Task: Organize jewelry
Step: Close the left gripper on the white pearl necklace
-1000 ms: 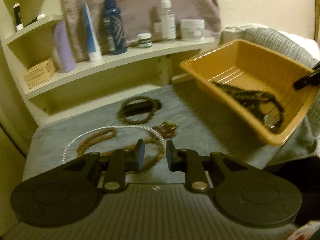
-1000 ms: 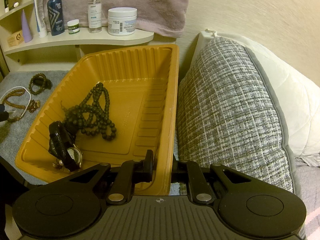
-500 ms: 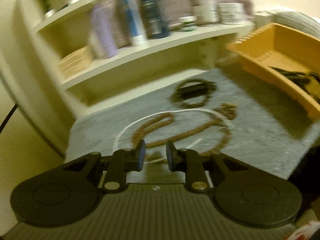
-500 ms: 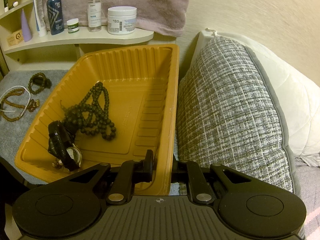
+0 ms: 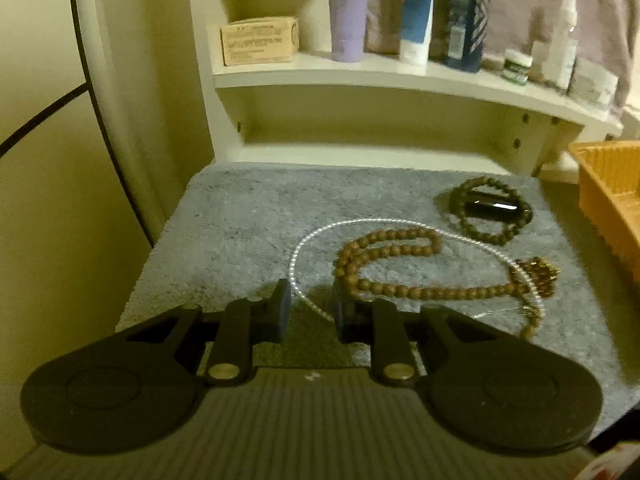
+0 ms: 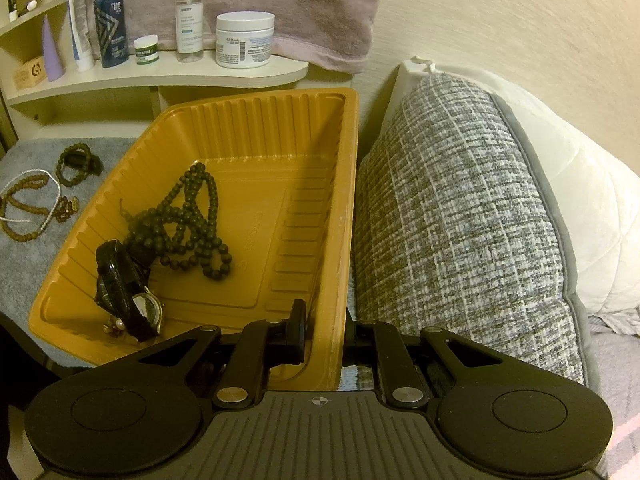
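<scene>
On the grey mat (image 5: 240, 220) lie a white pearl strand (image 5: 360, 222), a brown bead necklace (image 5: 392, 240), a dark bead bracelet (image 5: 492, 210) around a black piece, and a small gold cluster (image 5: 540, 274). My left gripper (image 5: 310, 296) hovers low over the mat's near edge, jaws apart, with the pearl strand's near loop running between the fingers untouched. My right gripper (image 6: 324, 320) is shut on the near right wall of the orange tray (image 6: 280, 128) and holds it tilted. Inside the tray lie a dark bead necklace (image 6: 188, 224) and a black-strapped watch (image 6: 124, 292).
A white shelf (image 5: 360, 76) with bottles, tubes and jars stands behind the mat. A grey woven pillow (image 6: 460, 220) and a white cushion lie right of the tray. A wall and a black cable (image 5: 92, 92) close off the left side.
My left gripper has swung left and rolled level, coming down over the pearl strand; the tray has slid to the right edge of its view. The right gripper and tray have not moved.
</scene>
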The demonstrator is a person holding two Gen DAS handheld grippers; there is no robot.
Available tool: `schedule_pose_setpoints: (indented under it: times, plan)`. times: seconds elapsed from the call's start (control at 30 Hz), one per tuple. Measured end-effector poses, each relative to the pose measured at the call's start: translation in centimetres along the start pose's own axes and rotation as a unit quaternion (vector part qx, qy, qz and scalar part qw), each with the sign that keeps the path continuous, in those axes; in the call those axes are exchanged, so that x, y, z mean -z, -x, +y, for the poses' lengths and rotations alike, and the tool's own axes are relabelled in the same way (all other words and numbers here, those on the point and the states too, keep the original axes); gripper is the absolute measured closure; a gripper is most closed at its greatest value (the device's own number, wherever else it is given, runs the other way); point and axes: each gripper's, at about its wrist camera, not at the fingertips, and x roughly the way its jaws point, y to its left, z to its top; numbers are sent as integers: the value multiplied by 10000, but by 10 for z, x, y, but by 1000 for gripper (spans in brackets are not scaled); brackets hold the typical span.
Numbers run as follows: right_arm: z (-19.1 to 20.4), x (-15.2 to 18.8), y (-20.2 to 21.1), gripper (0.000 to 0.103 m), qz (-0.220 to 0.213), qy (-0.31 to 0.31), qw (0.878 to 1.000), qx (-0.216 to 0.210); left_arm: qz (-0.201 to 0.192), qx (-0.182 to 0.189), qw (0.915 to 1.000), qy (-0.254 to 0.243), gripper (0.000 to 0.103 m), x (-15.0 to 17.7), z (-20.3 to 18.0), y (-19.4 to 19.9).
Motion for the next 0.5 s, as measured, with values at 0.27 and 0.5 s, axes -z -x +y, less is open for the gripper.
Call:
schedule_pose_setpoints:
  times: [0.27, 0.5]
  plan:
    - [0, 0, 0, 89, -1, -4, 10000, 2, 96, -110, 9993, -353, 91, 4, -7, -1]
    - [0, 0, 0, 89, -7, 3, 10000, 4, -45, -6, 9991, -428, 102, 5, -5, 10]
